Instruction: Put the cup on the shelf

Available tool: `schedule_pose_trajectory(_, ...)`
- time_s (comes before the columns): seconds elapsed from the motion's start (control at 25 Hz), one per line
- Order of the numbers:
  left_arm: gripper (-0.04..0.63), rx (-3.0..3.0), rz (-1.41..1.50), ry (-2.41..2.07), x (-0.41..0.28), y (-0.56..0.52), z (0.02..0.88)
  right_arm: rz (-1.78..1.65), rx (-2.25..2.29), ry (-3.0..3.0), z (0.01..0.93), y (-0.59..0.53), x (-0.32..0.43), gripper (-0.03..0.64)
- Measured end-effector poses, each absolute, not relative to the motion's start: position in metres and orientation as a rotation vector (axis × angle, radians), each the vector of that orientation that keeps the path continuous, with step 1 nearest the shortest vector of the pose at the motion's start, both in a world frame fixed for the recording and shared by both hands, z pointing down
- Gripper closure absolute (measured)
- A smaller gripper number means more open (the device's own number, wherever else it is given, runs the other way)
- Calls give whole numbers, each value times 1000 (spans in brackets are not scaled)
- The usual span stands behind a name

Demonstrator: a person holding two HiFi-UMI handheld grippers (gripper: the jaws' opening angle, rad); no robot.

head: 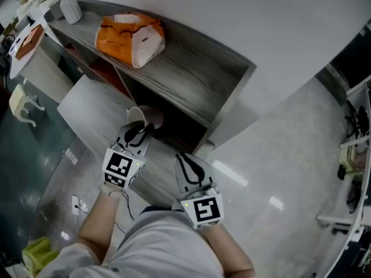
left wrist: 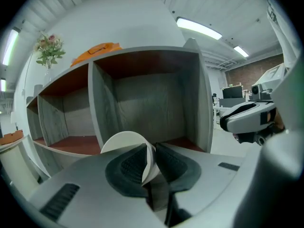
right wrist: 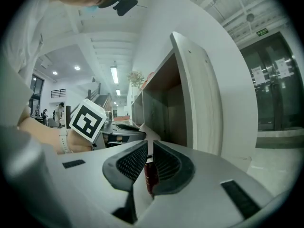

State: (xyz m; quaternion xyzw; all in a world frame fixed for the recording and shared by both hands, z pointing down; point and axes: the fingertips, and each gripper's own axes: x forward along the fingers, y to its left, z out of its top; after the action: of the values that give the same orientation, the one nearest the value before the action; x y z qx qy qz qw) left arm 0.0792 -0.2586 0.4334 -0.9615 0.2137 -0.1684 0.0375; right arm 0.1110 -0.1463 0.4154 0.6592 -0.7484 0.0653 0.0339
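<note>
A white paper cup (head: 145, 117) is held at its rim, my left gripper (head: 139, 133) shut on it. In the left gripper view the cup (left wrist: 124, 144) is tilted, its wall pinched between the dark pads (left wrist: 135, 167), just in front of the grey shelf unit's right-hand open compartment (left wrist: 152, 99). The shelf (head: 191, 80) runs from the upper left towards the middle of the head view. My right gripper (head: 190, 168) hangs lower right of the left one, shut with nothing between its pads (right wrist: 164, 163), beside the shelf's end panel (right wrist: 194, 99).
An orange bag (head: 127, 36) lies on top of the shelf, with a white object (head: 69, 7) and flowers (left wrist: 47, 51) further left. A second compartment (left wrist: 64, 122) opens left of the divider. Glossy floor (head: 272, 172) spreads to the right.
</note>
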Motion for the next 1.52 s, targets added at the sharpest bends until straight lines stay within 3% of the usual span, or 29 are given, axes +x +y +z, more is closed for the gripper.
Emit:
schedule_pose_trajectory(0.6,505,-2817,-492,507,125,-257,418,169,2068,-2261,411,-145,127,572)
schedule_pose_trajectory(1.12,367,-2927,-478,550,126,-264,426,158,2083,-2253,409,-137,132,571)
schedule_pose_trajectory(1.52,372,-2997,-402,607,101,-252,415,144,2074,-2293,403,-135,125,572)
